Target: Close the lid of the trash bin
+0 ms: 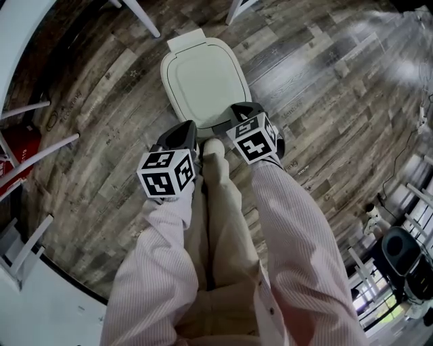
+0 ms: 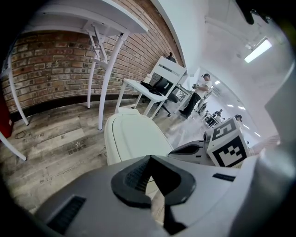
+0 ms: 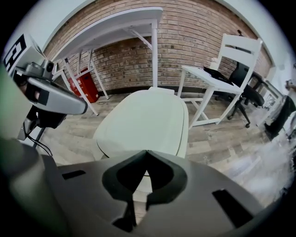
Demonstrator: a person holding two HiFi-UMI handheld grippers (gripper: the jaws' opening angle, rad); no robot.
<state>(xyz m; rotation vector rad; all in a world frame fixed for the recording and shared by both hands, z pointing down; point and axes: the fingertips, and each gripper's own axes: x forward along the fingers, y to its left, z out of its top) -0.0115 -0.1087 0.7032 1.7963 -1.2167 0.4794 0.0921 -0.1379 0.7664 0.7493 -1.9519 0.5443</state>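
Note:
A pale trash bin stands on the wooden floor with its lid lying flat on top. It also shows in the left gripper view and the right gripper view. My left gripper hovers at the bin's near left corner, jaws together and empty. The right gripper sits over the lid's near right edge, and whether it touches the lid I cannot tell. Its jaws are shut with nothing between them. From the left gripper view, the right gripper's marker cube is seen beside the bin.
My own legs stand just before the bin. White table legs rise behind it and white frames to the left, with a red object. A brick wall, a white chair and a dark office chair lie beyond.

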